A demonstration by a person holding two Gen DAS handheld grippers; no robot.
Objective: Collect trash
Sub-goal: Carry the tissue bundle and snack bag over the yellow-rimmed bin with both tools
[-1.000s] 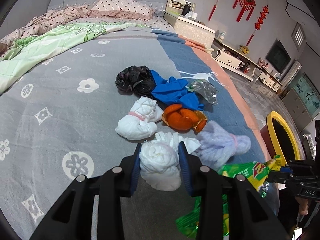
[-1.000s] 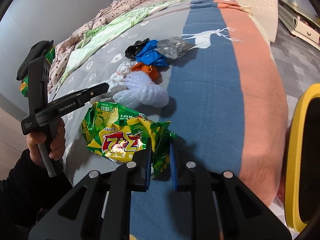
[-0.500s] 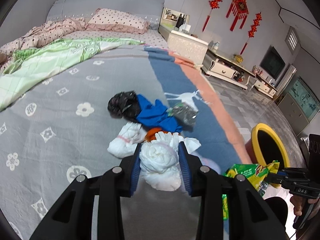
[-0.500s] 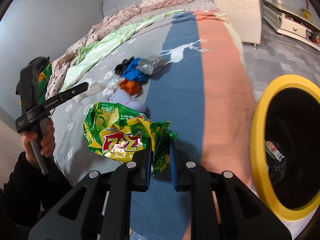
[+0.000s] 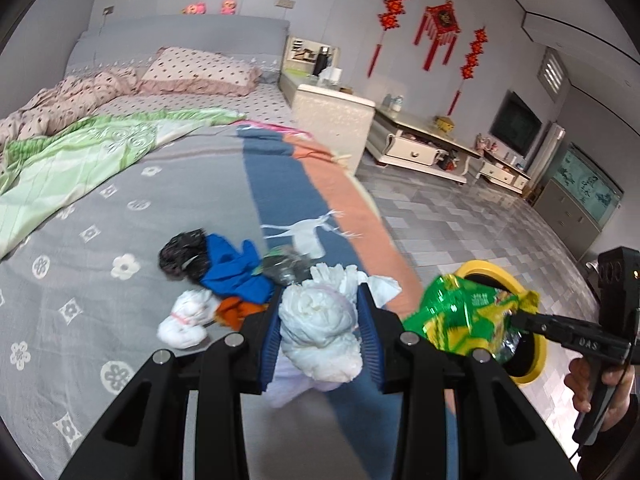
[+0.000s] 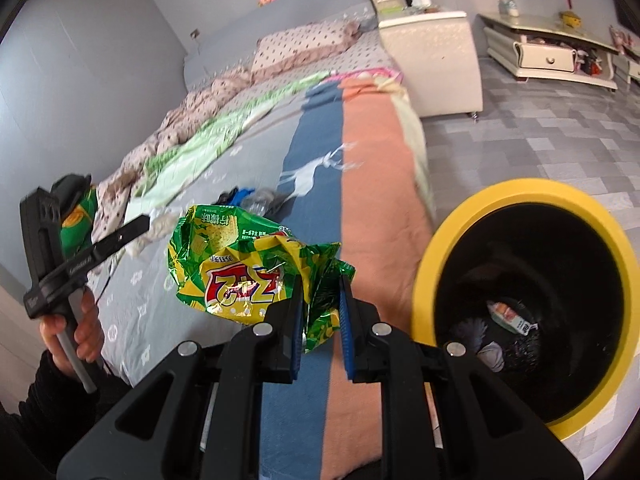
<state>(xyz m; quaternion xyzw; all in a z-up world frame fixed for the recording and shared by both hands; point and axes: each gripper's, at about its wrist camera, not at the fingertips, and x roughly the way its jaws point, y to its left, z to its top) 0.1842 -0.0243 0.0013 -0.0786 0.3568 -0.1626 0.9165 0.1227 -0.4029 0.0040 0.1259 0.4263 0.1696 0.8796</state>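
Observation:
My left gripper (image 5: 318,336) is shut on a white tied plastic bag (image 5: 320,332) and holds it above the bed. My right gripper (image 6: 320,320) is shut on a crumpled green and yellow snack bag (image 6: 248,264), held in the air just left of the yellow-rimmed black bin (image 6: 448,248). The snack bag (image 5: 464,316) and the bin (image 5: 536,360) also show at the right of the left wrist view. Several trash items lie on the bed: a black bag (image 5: 182,254), a blue bag (image 5: 232,268), an orange piece (image 5: 236,310), another white bag (image 5: 186,318).
The bed has a grey, blue and orange cover (image 5: 280,184) and a green quilt (image 5: 80,152). The bin holds some trash (image 6: 512,316) and stands on the tiled floor (image 6: 540,120) beside the bed. A white nightstand (image 5: 332,120) and low cabinets (image 5: 420,148) stand further back.
Both grippers have lifted and moved right with their loads, away from the trash pile. The bin has come into full view next to the snack bag.

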